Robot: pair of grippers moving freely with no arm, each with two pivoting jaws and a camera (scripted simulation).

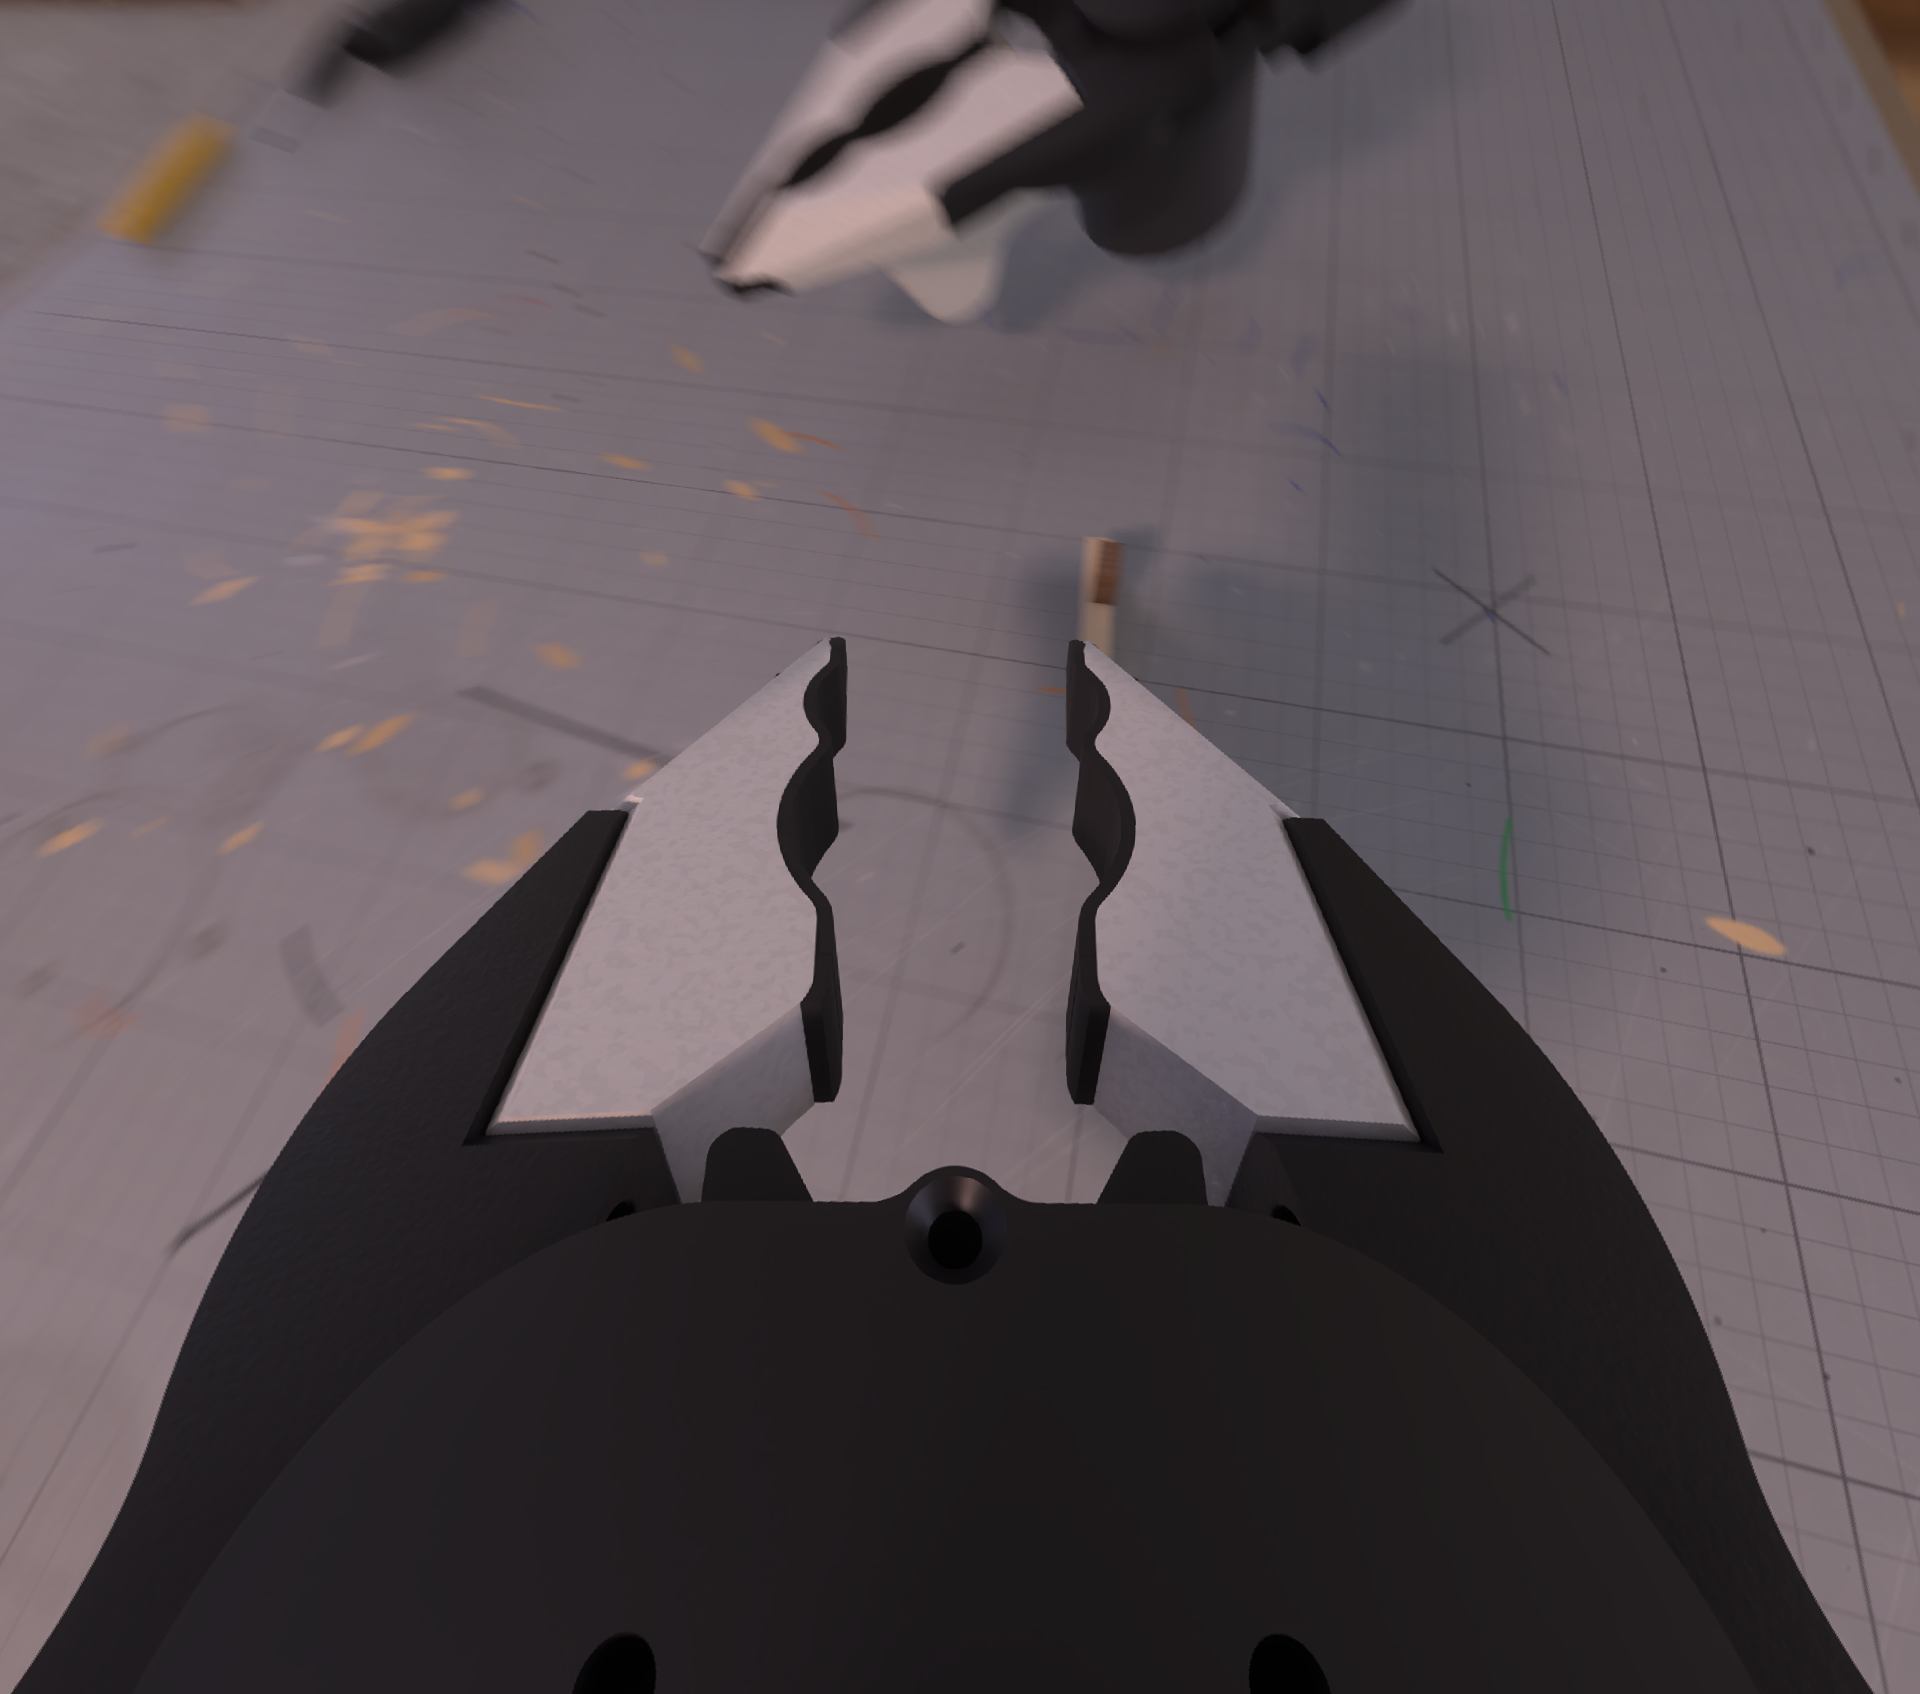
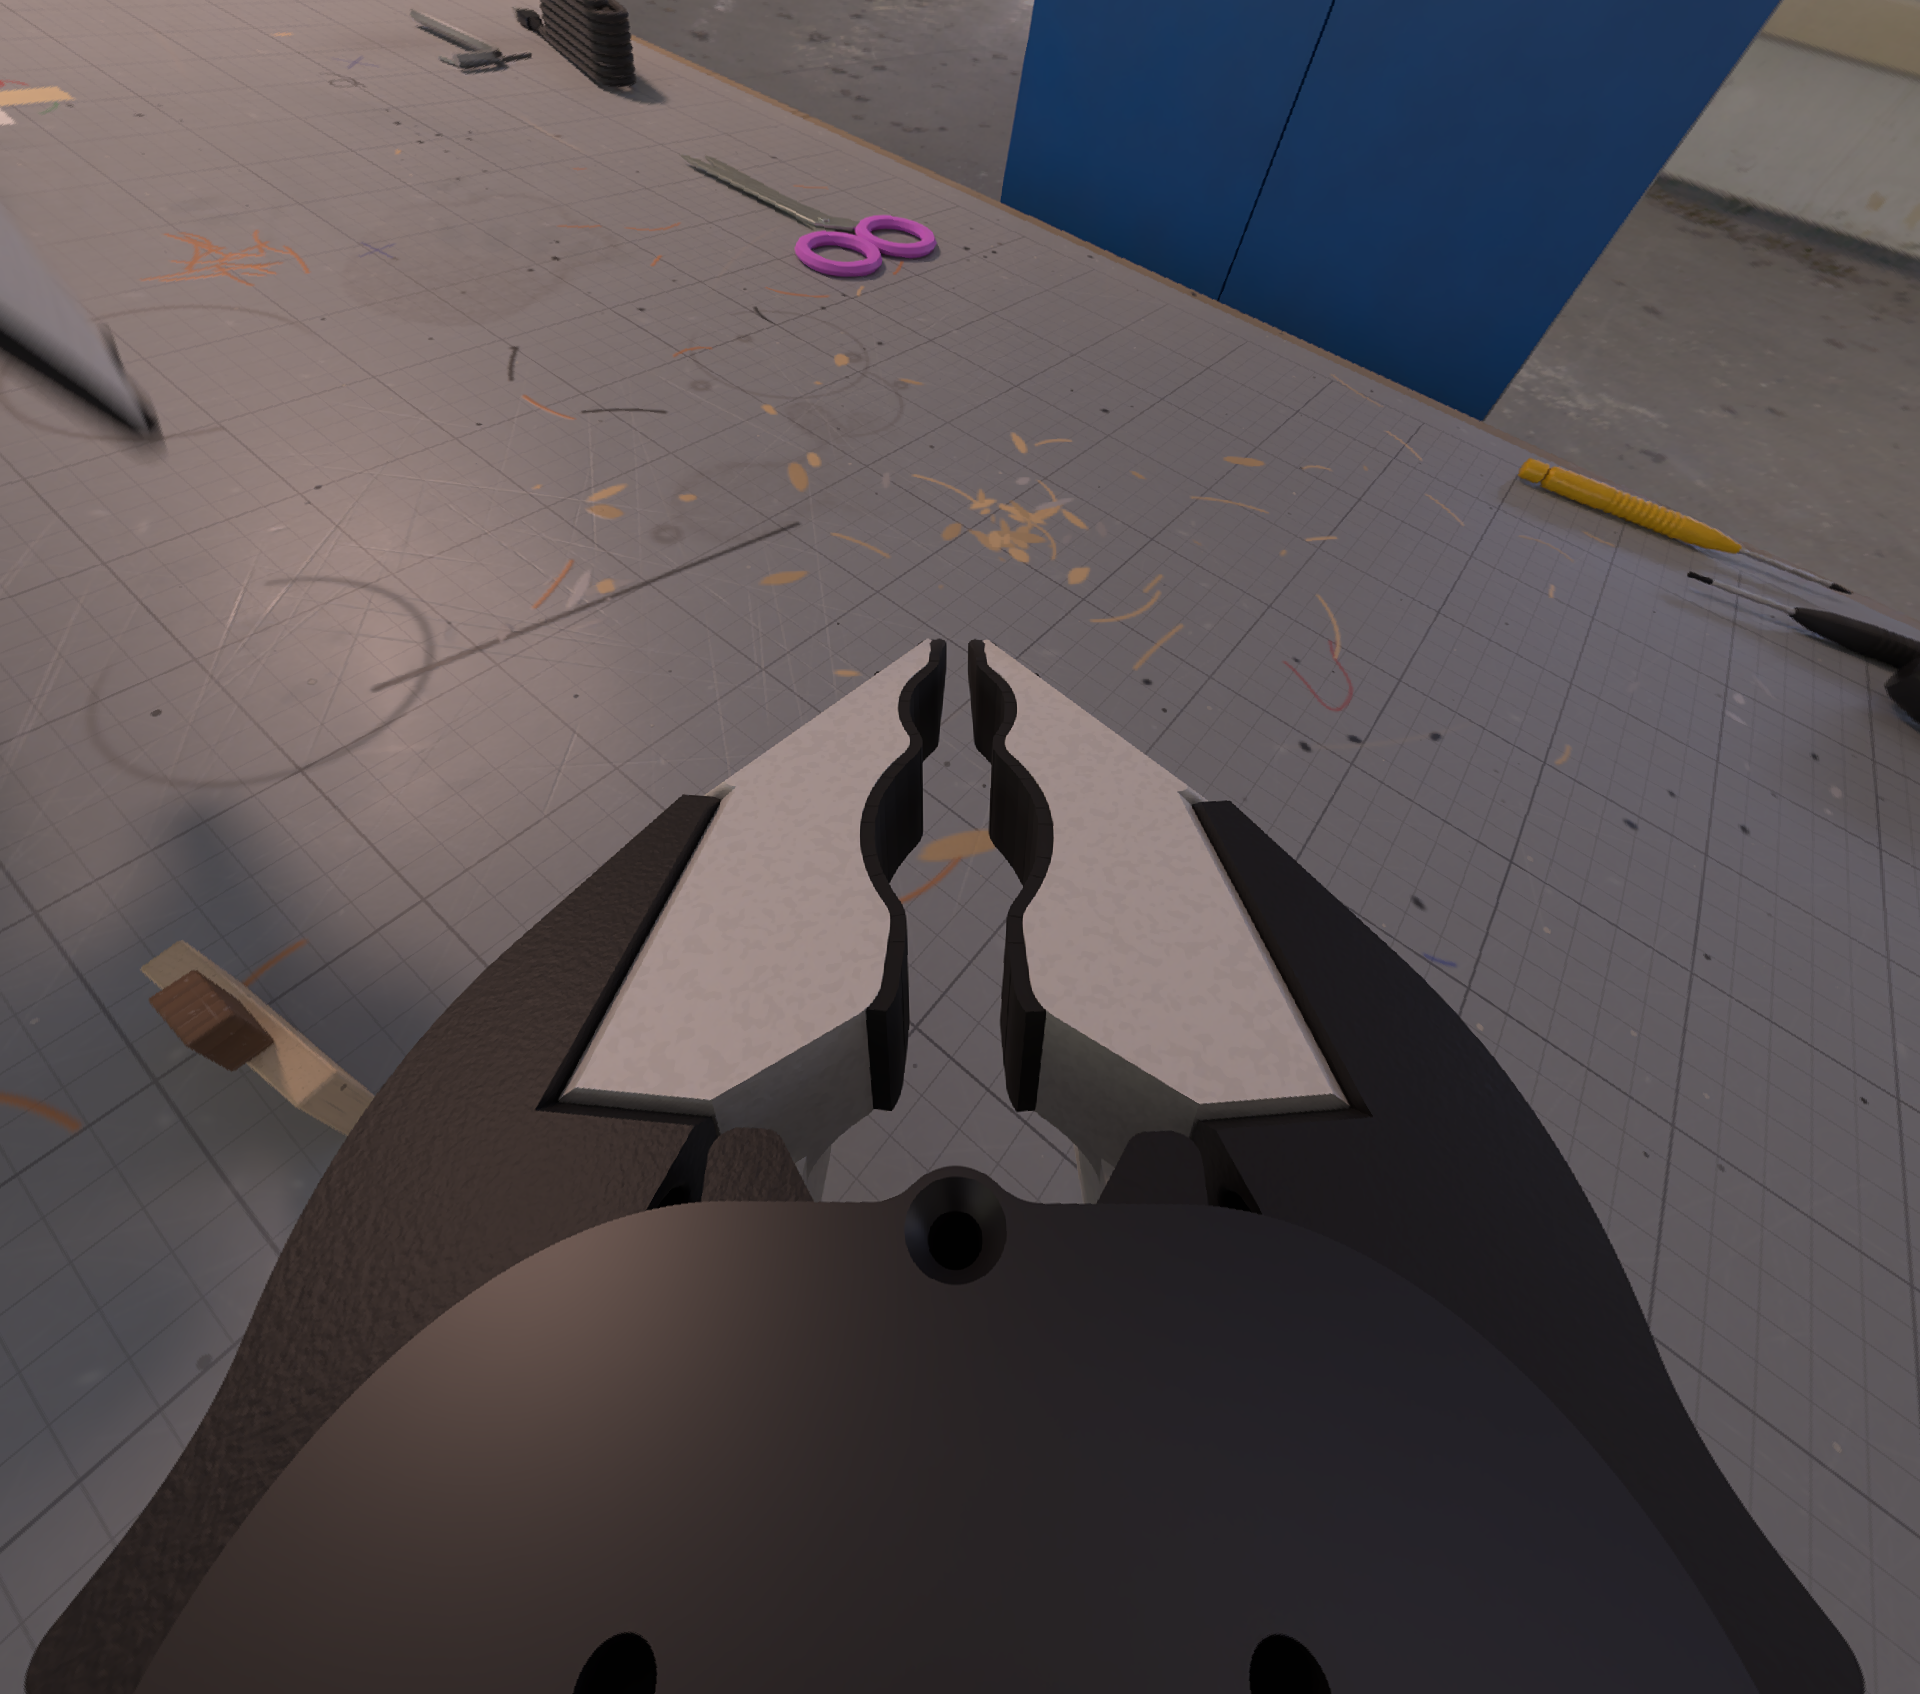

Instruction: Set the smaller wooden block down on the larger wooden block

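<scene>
I'm seeing the right gripper (image 1: 769, 247) smearing with blur at upper centre, and my larger wooden block (image 2: 301, 1073) (lower left) is slipping behind the gripper body.

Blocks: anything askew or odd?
Dark small block already sits on the pale long block, turned crosswise near one end, off centre. Both grippers are clear of them, holding nothing. Shavings litter the mat.

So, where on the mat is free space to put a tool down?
Free: the mat right of the right tongs, below the yellow tool; also between scissors and tongs, only shavings. Crowded: lower left, around the larger wooden block.
</scene>
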